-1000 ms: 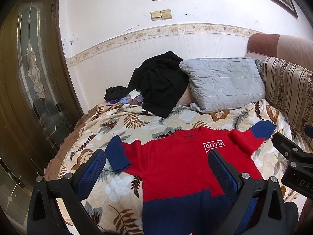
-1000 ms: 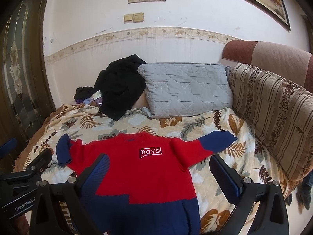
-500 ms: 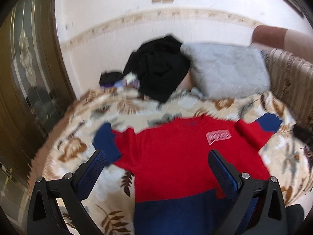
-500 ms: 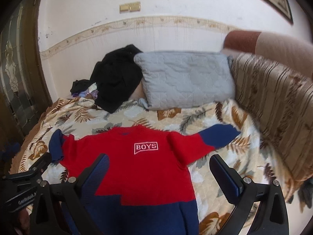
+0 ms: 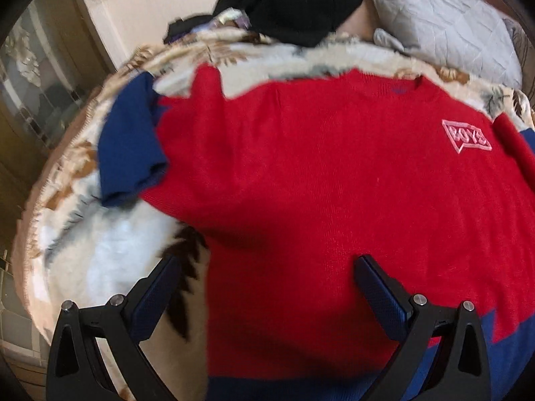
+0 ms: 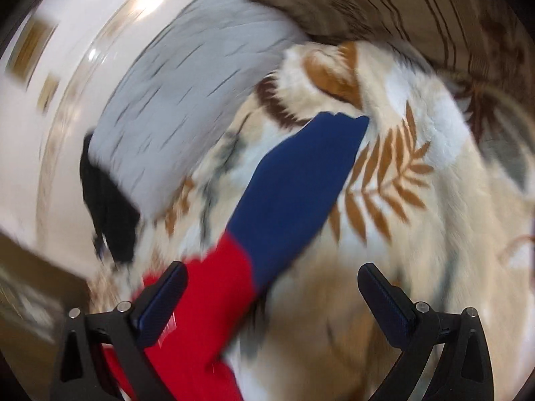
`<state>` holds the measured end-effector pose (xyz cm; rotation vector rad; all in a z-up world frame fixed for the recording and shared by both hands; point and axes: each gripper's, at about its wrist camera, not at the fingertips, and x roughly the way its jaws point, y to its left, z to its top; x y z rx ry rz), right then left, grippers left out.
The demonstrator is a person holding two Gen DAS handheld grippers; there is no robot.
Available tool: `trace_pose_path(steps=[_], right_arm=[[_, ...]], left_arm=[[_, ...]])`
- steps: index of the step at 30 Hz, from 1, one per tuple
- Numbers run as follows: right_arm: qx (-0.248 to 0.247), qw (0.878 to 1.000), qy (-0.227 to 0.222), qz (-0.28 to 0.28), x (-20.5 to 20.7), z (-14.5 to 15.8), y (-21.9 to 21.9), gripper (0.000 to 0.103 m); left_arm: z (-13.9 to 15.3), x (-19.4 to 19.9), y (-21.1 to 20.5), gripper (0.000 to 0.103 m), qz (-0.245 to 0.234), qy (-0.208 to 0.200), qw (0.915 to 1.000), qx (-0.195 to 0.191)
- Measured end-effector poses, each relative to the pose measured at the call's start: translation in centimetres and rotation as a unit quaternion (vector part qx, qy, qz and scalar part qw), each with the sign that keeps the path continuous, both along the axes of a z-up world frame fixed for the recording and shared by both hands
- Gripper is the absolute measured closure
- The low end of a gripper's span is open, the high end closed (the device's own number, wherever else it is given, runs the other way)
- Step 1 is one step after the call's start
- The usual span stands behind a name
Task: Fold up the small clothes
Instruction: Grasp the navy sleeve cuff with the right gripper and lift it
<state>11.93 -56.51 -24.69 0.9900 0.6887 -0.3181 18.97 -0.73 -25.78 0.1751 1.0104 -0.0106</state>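
Sweater (image 5: 317, 183) lies flat on your blanket (image 5: 100, 250), red with navy cuffs and hem, sleeves stretched toward its side edges. Your left gripper (image 5: 267, 287) and right gripper (image 6: 272, 292) hover spread, empty.

Left gripper (image 5: 267, 280), right gripper (image 6: 272, 287) agape

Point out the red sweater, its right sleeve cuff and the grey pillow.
red sweater (image 5: 334, 173): left wrist view, middle of the red chest.
right sleeve cuff (image 6: 301, 180): right wrist view, blue end of the sleeve.
grey pillow (image 5: 444, 20): left wrist view, quilted face.
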Motion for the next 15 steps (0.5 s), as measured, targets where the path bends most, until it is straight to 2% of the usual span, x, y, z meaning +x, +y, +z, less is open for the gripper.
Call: trace_pose_path(steps=[4, 5, 8, 9, 10, 11, 12, 15], right_arm=[[0.055, 0.997, -0.003, -0.050, 2.4, -3.6, -3.6, 0.027], [0.055, 0.997, -0.010, -0.059, 2.8, -3.9, -4.1, 0.029], [0.041, 0.996, -0.029, -0.068, 4.7, -3.9, -5.4, 0.031], [0.035, 0.997, -0.029, -0.069, 5.2, -4.0, -5.6, 0.042], [0.030, 0.997, -0.024, -0.068, 5.7, -4.3, -5.6, 0.066], [0.029, 0.997, -0.017, -0.068, 6.2, -4.8, -5.8, 0.076], [0.030, 0.997, -0.017, -0.072, 6.5, -5.0, -5.8, 0.082], [0.020, 0.996, -0.037, -0.077, 6.3, -3.9, -5.2, 0.087]], left_arm=[[-0.5, -0.1, 0.8, 0.000, 0.017, -0.005, 0.9987, -0.049], [-0.7, -0.2, 1.2, 0.000, 0.022, -0.009, 0.9977, -0.063], [-0.7, -0.4, 0.6, 0.000, 0.020, -0.015, 0.9985, -0.049], [-0.8, -0.3, 0.6, 0.000, 0.022, -0.015, 0.9984, -0.049], [-0.8, -0.3, 0.6, 0.000, 0.024, -0.016, 0.9983, -0.051], [-0.8, -0.2, 0.6, 0.000, 0.025, -0.016, 0.9982, -0.051], [-0.9, 0.1, 0.7, 0.000, 0.025, -0.014, 0.9982, -0.052], [-0.6, 0.3, 1.0, 0.000, 0.021, -0.004, 0.9981, -0.057]])
